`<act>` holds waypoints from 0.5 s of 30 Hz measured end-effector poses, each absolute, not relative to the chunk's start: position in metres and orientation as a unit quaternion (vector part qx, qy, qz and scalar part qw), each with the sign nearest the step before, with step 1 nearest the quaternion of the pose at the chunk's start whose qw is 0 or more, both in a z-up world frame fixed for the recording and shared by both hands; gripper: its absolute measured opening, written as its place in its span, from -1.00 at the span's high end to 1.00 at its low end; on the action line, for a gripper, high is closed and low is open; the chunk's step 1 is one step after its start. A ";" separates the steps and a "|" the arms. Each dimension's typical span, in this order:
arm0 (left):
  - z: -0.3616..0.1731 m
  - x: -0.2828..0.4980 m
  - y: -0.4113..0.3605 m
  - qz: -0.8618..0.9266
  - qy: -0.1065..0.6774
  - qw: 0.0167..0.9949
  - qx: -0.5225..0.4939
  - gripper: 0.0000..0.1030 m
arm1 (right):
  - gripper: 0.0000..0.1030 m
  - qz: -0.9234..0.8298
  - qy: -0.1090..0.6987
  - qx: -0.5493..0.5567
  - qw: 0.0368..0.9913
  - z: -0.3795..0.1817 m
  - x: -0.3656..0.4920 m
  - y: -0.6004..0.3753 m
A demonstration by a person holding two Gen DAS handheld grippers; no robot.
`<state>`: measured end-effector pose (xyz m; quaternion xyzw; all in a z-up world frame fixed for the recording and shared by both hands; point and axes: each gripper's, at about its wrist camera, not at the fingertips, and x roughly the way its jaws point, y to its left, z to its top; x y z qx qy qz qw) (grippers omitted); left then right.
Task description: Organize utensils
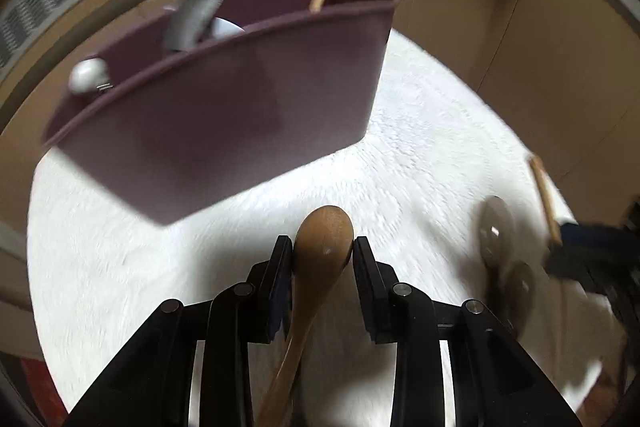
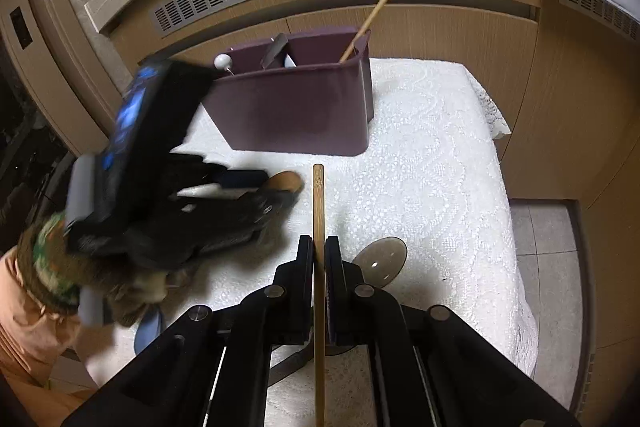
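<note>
With my left gripper [image 1: 323, 245] clamped on the wooden spoon [image 1: 324, 239] and right gripper [image 2: 319, 247] on the chopstick [image 2: 318, 211], I should lift both above the purple holder's [image 2: 296, 107] far rim before releasing.

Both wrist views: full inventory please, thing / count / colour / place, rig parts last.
Utensil caddy: 1, dark purple, back of the cloth, divided compartments.
Chopstick in caddy: 1, light wood, leaning in its right-end compartment.
Metal utensil: 1, grey, middle of caddy; type unclear.
White-knobbed item: 1, white, caddy's left end.
Wooden spoon: 1, brown, held in left gripper.
Loose chopstick: 1, light wood, held in right gripper.
Translucent spoon: 1, grey-brown, on cloth beside right gripper.
Tablecloth: 1, white lace, over the table.
Left gripper: black, shut on spoon.
Right gripper: black, shut on chopstick.
</note>
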<state>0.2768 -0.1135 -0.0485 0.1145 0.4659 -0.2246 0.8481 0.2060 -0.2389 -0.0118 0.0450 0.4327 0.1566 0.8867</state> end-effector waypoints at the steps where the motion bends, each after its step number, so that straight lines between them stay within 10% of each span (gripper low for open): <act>1: -0.043 0.270 -0.107 -0.223 0.458 0.854 0.104 0.38 | 0.90 0.158 0.430 0.044 0.888 -0.010 0.205 -0.238; 15: 0.014 0.187 -0.029 -0.207 0.350 0.911 -0.063 0.38 | 0.90 0.175 0.385 0.029 0.906 0.030 0.187 -0.214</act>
